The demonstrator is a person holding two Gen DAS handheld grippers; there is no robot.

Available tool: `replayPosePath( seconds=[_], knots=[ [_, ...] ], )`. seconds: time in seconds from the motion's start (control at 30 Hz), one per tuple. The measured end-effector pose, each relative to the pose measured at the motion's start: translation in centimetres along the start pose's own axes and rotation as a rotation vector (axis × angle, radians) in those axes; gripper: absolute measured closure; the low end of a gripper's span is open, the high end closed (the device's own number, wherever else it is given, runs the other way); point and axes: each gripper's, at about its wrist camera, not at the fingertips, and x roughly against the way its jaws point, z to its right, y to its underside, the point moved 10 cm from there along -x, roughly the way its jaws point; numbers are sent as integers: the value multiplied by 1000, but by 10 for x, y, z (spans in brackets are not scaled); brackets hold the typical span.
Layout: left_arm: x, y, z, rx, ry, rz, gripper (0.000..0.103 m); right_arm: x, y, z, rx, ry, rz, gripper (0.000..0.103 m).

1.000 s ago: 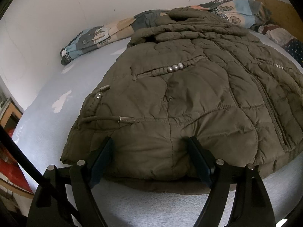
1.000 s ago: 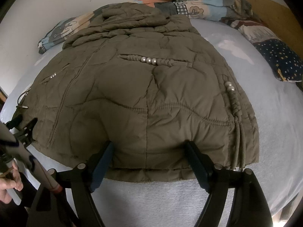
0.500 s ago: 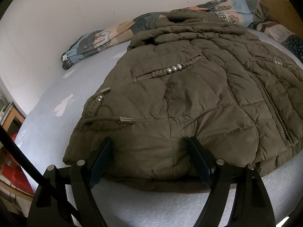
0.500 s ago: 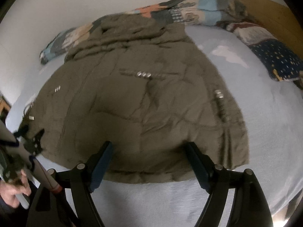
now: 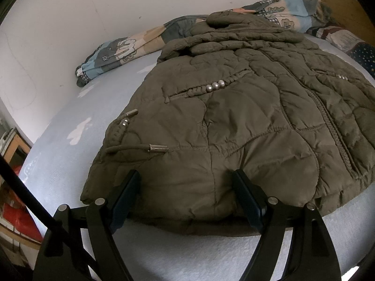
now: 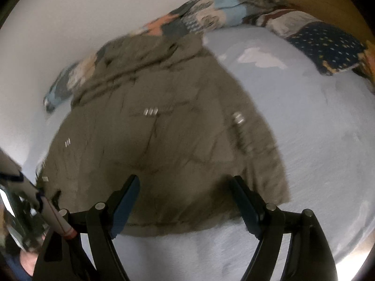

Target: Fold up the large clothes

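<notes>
The olive quilted jacket (image 5: pixel 234 121) lay lengthwise ahead on the bed (image 5: pixel 58 164), its hem nearest both spread, empty grippers, left gripper (image 5: pixel 187 201) and right gripper (image 6: pixel 185 201).

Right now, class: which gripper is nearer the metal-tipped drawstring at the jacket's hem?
Left. The left gripper is by the hem just below the drawstring; the right gripper is at the hem's opposite end.

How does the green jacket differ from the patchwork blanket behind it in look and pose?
The green jacket is one plain olive colour; the patchwork blanket mixes blue, beige and grey patches. The jacket lies spread flat in the middle of the bed; the blanket is bunched along the wall. Both rest on the bed.
</notes>
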Motion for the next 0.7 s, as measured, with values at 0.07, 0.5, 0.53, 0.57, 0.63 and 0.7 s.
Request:
replayPosePath(
  seconds=[0.07, 0.5, 0.53, 0.57, 0.63, 0.7],
  knots=[
    [2, -1, -1, 0, 5, -2, 23, 6, -7, 13, -56, 11, 29, 19],
    [30, -24, -117, 378, 43, -4, 23, 37, -18, 94, -364, 41, 114, 19],
    [26, -21, -127, 421, 49, -24, 23, 38, -18, 99, -387, 36, 116, 19],
    [21, -15, -137, 475, 62, -51, 23, 38, -17, 103, -404, 34, 117, 19],
    [8, -3, -151, 568, 92, -113, 23, 40, -14, 110, -439, 30, 117, 19],
    [-7, 14, -159, 656, 134, -180, 23, 38, -12, 113, -466, 20, 111, 19]
  ],
)
